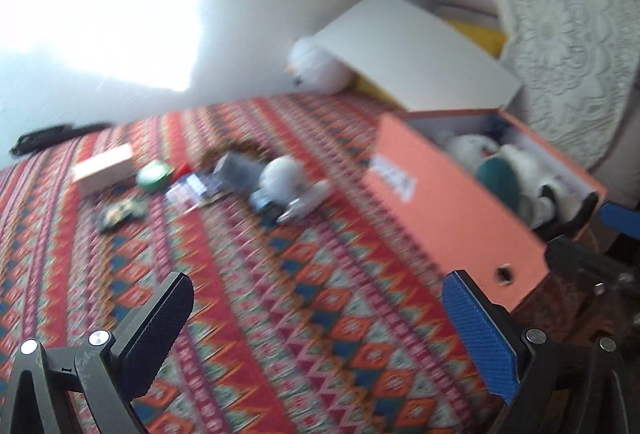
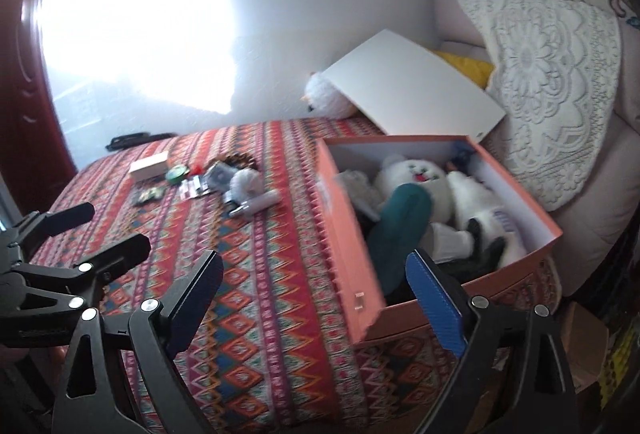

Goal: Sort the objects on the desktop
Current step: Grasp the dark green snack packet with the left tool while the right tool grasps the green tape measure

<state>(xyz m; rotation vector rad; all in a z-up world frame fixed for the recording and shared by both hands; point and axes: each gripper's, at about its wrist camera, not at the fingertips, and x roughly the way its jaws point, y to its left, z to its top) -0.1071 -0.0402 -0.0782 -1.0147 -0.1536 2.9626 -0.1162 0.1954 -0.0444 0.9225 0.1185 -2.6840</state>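
Nearest the lens in both wrist views: each tool's own two fingers. Left gripper (image 1: 320, 330) stands with jaws wide apart, nothing between them, only the patterned bedspread (image 1: 280, 314) below. Right gripper (image 2: 316, 298) likewise spread and empty; its blue-padded finger overlaps the near rim of the orange box (image 2: 340, 234).

Box — one, salmon-orange outside, white inside, open, sitting on the spread's right side. Its white lid (image 2: 416, 90) leans behind it against a lace pillow (image 2: 552, 94). Inside: one white plush toy (image 2: 420, 170) with a red mouth, one teal soft item (image 2: 404, 210), one small white cup-like piece, some dark bits I cannot identify.

Loose objects form one cluster left of the box, apart from it — one pale flat carton (image 2: 149, 165), one green round tin (image 2: 177, 174), one white fluffy ball (image 2: 246, 184), one white tube (image 2: 262, 203); the rest are too blurred to count. A second white plush (image 2: 328, 96) sits by the wall, partly behind the lid.
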